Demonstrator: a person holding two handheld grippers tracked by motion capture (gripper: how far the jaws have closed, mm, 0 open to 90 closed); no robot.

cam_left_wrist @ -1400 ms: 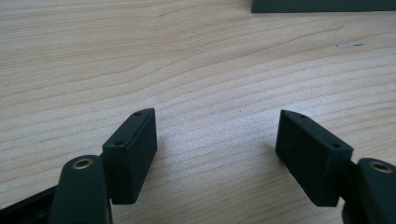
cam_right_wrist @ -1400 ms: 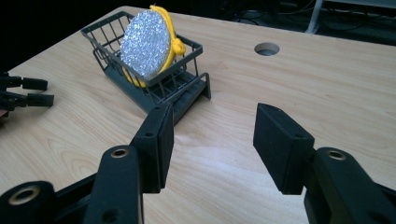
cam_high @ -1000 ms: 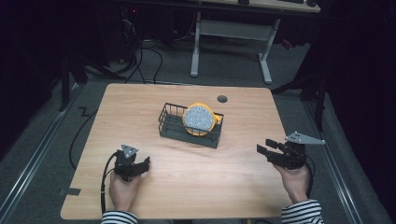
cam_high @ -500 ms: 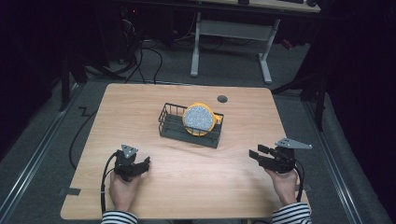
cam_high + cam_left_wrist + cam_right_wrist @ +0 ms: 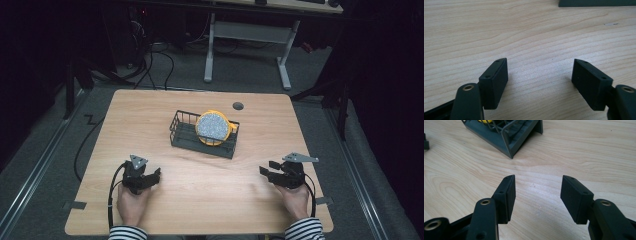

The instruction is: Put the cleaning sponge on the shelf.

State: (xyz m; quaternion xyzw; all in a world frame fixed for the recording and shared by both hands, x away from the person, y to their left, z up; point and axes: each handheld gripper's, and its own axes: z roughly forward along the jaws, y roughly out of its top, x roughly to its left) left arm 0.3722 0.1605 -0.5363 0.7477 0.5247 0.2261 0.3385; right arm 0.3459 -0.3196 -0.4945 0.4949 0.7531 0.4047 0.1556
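Note:
A black wire basket (image 5: 186, 134) stands at the middle of the wooden table (image 5: 210, 205). In it a round grey speckled disc (image 5: 213, 127) leans upright against a yellow object (image 5: 229, 131). My left gripper (image 5: 156, 174) rests low at the front left, open, its jaws (image 5: 540, 72) wide apart over bare wood. My right gripper (image 5: 265, 169) sits at the front right, also open, and points left toward the table's middle. Between its jaws (image 5: 537, 187) there is only wood. The basket's near corner (image 5: 507, 135) lies just ahead of it.
A small dark round hole (image 5: 238, 106) sits in the tabletop behind the basket. The basket's dark base edge (image 5: 596, 3) shows ahead of the left gripper. Cables trail from both grippers. Beyond the table stands a metal desk frame (image 5: 250, 35) on a dark floor.
My right gripper has moved left and toward the table's near edge, coming lower over the wood. The left gripper and the basket have stayed put.

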